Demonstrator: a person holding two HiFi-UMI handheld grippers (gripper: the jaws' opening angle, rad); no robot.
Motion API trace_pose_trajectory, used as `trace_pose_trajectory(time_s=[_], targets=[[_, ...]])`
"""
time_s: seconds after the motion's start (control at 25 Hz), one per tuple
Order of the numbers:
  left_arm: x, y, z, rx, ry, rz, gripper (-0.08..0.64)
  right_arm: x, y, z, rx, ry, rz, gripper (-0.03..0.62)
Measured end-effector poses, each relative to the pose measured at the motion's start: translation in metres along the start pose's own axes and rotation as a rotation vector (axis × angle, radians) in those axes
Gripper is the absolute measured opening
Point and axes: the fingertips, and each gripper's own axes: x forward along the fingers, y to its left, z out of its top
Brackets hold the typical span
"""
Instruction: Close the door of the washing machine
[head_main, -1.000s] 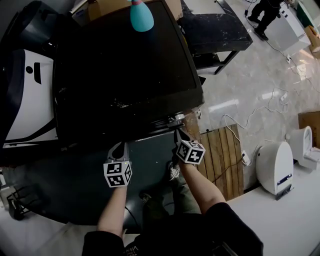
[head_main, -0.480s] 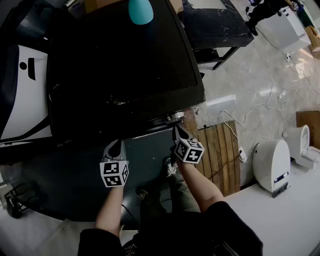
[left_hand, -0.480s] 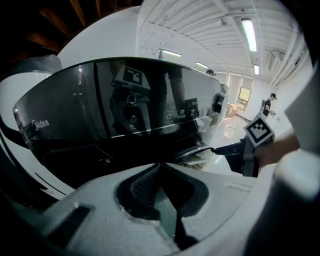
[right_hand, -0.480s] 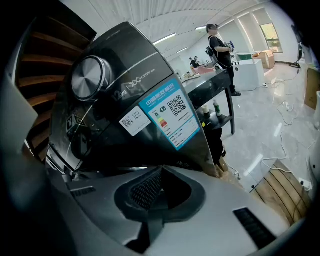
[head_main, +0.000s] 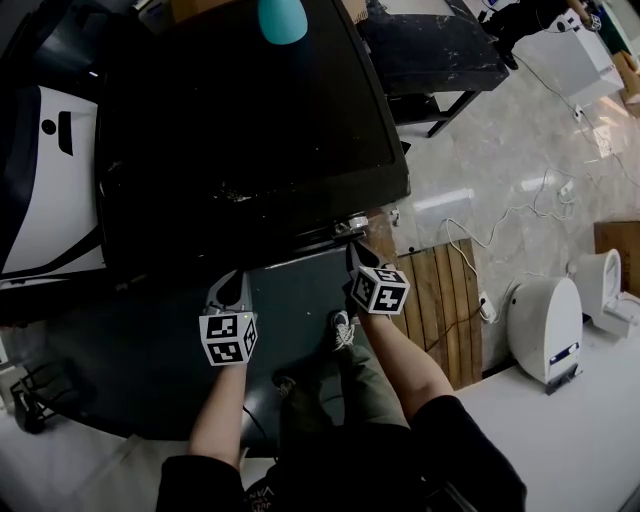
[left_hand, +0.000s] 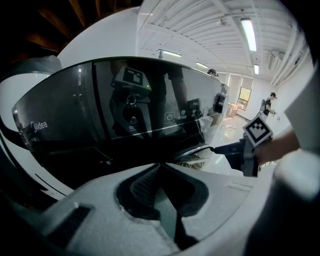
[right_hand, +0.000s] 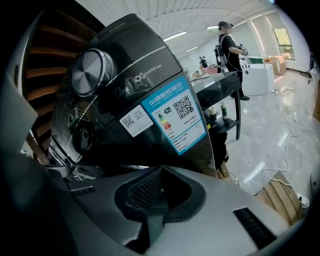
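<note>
The 2 hand-held grippers sit at the front lip of the black washing machine, both aimed down at its front. The left hand-held gripper has its jaws pressed together with nothing between them. The right hand-held gripper is likewise closed and empty, its tip beside a chrome rim under the control panel.

I take the door to be the dark panel between the 2 grippers, lying close against the machine's front. Whether it has latched I cannot tell.

My reading is that this is the final press. The next move calls for a firm, square push with the closed tips near the door's free edge until it catches, then a clean withdrawal.
</note>
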Motion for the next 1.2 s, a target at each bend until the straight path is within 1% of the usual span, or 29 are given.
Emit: trace_pose_trajectory(time_s=[0.08, 0.24, 0.32, 0.48, 0.64, 0.76, 0.88, 1.04, 1.2], targets=[[0.000, -0.001, 0.000, -0.004, 0.001, 0.006, 0.012, -0.001, -0.001, -0.001, -0.016, -0.004, 0.003, -0.012], [-0.001, -0.002, 0.001, -0.027, -0.004, 0.017, 0.012, -0.003, 0.007, 0.005, 0.012, -0.010, 0.037, -0.009], [-0.003, -0.004, 0.001, -0.036, -0.012, 0.016, 0.012, -0.003, 0.006, 0.003, -0.004, -0.003, 0.032, -0.001], [-0.011, -0.010, 0.002, -0.033, -0.029, 0.018, 0.012, -0.007, 0.003, -0.004, -0.075, 0.020, 0.014, 0.000], [-0.021, -0.017, 0.007, -0.031, -0.055, 0.009, 0.012, -0.022, 0.012, -0.002, -0.078, 0.001, 0.024, 0.000], [-0.032, -0.023, 0.010, -0.038, -0.072, -0.005, 0.012, -0.041, 0.020, 0.003, -0.109, -0.032, 0.017, 0.002], [-0.047, -0.027, 0.013, -0.024, -0.094, -0.020, 0.012, -0.060, 0.032, 0.008, -0.132, -0.072, 0.014, 0.011], [-0.072, -0.036, 0.013, -0.006, -0.121, -0.068, 0.012, -0.093, 0.050, 0.011, -0.156, -0.121, 0.016, 0.002], [-0.107, -0.042, 0.014, 0.032, -0.162, -0.110, 0.012, -0.133, 0.073, 0.011, -0.141, -0.185, 0.013, 0.000]])
